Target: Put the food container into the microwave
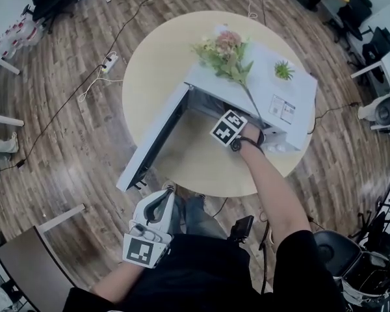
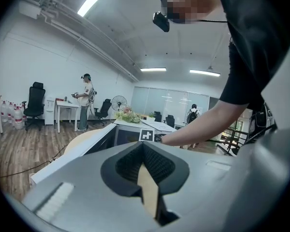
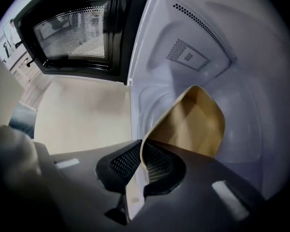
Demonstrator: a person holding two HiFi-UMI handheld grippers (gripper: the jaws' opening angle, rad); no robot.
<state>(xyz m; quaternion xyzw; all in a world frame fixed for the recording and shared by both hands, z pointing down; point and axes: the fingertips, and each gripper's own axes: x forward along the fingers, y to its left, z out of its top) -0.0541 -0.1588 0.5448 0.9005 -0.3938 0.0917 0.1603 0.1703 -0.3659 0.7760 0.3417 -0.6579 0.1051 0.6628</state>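
Surface: a round beige table point(image 1: 182, 158) on a dark wood-plank floor point(image 1: 71, 148). A white microwave point(image 1: 263, 60) stands on the table. Its door point(image 1: 153, 138) is swung fully open to the microwave's left, and the table top in front of the opening is bare.

Room: open office. On top of the microwave are a bunch of pink and green flowers point(image 1: 224, 49) and a small green plant point(image 1: 284, 70). On the floor left of the microwave lies a white power strip point(image 1: 109, 62) with cables running from it. Black office chairs point(image 1: 364, 8) stand well beyond the microwave, by other desks. The left gripper view shows a standing person point(image 2: 87, 103) at a white desk and a floor fan point(image 2: 118, 102), both far behind the microwave.

Task item: the food container point(image 3: 193, 122) is a tan paper bowl with a thin curled rim and an empty, plain interior. It is inside the microwave cavity, tilted. Whether its base touches the cavity floor cannot be determined.

Right gripper point(image 3: 141, 153): reached into the microwave opening, jaws clenched on the near rim of the food container, with the rim pinched between the ribbed pads.

Left gripper point(image 2: 145, 153): held low, well in front of the microwave and near the person's body. Its jaws are pressed together with nothing between them.
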